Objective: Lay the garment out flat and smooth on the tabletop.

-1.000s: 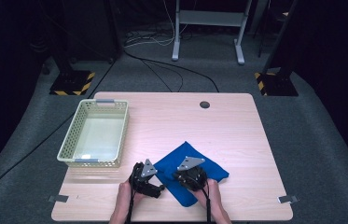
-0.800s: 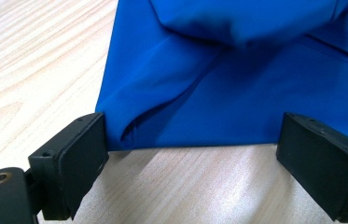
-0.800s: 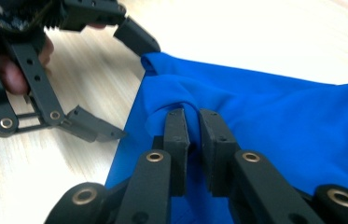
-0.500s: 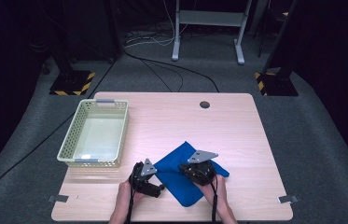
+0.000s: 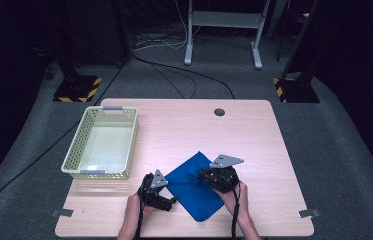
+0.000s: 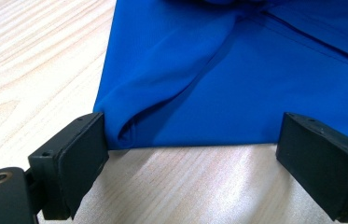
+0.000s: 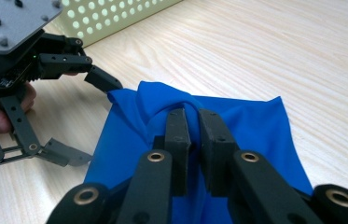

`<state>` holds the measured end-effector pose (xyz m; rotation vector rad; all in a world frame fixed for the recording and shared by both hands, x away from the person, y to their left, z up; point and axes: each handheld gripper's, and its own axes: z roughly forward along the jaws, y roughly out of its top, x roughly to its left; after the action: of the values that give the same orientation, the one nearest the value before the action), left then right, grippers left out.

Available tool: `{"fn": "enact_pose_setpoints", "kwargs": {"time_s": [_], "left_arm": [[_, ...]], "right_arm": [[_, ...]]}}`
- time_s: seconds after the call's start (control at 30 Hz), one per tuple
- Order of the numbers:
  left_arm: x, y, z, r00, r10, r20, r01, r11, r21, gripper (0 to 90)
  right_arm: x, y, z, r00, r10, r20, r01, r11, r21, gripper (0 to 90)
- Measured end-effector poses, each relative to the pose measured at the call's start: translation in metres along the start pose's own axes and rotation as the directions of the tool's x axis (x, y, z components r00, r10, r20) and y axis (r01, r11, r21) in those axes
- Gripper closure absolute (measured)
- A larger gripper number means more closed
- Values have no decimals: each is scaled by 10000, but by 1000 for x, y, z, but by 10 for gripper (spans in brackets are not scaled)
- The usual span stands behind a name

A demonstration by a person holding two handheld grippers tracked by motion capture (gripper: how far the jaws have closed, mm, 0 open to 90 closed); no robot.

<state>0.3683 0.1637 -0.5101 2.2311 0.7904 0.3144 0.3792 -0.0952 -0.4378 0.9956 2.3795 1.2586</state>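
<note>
A blue cloth lies crumpled on the wooden table near its front edge. My right gripper is shut on a raised fold of the cloth, at the cloth's right side in the high view. My left gripper stands open, low over the table, with the cloth's near edge between its jaws. In the high view the left gripper sits at the cloth's left corner. The right gripper view also shows the left gripper, open beside the cloth.
A pale perforated basket stands on the left half of the table, and its wall shows behind the left gripper. A round cable hole is near the table's far edge. Bare wood lies to the right and beyond.
My right gripper has moved right and away from the person, pulling the pinched fold of cloth with it. The left gripper has stayed put.
</note>
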Motion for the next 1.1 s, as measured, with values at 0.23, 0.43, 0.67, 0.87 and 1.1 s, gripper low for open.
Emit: {"fn": "enact_pose_setpoints", "kwargs": {"time_s": [0.23, 0.43, 0.67, 0.87, 1.1], "left_arm": [[0, 0, 0, 10000, -13, 19, 13, 10000, -2, 87], [0, 0, 0, 10000, 2, 29, -2, 10000, -4, 89], [0, 0, 0, 10000, -19, 20, 19, 10000, -14, 96], [0, 0, 0, 10000, -22, 20, 22, 10000, -14, 97], [1, 0, 0, 10000, -20, 30, 20, 10000, -19, 99]], "right_arm": [[-7, 5, -6, 9998, 157, 111, -155, 9997, -191, 832], [-15, 8, -13, 9994, 237, 268, -227, 9991, -368, 832], [-24, 12, -22, 9980, 361, 520, -328, 9974, -637, 833], [-32, 14, -27, 9971, 410, 643, -364, 9969, -703, 833], [-38, 16, -28, 9961, 500, 729, -443, 9960, -781, 833]]}}
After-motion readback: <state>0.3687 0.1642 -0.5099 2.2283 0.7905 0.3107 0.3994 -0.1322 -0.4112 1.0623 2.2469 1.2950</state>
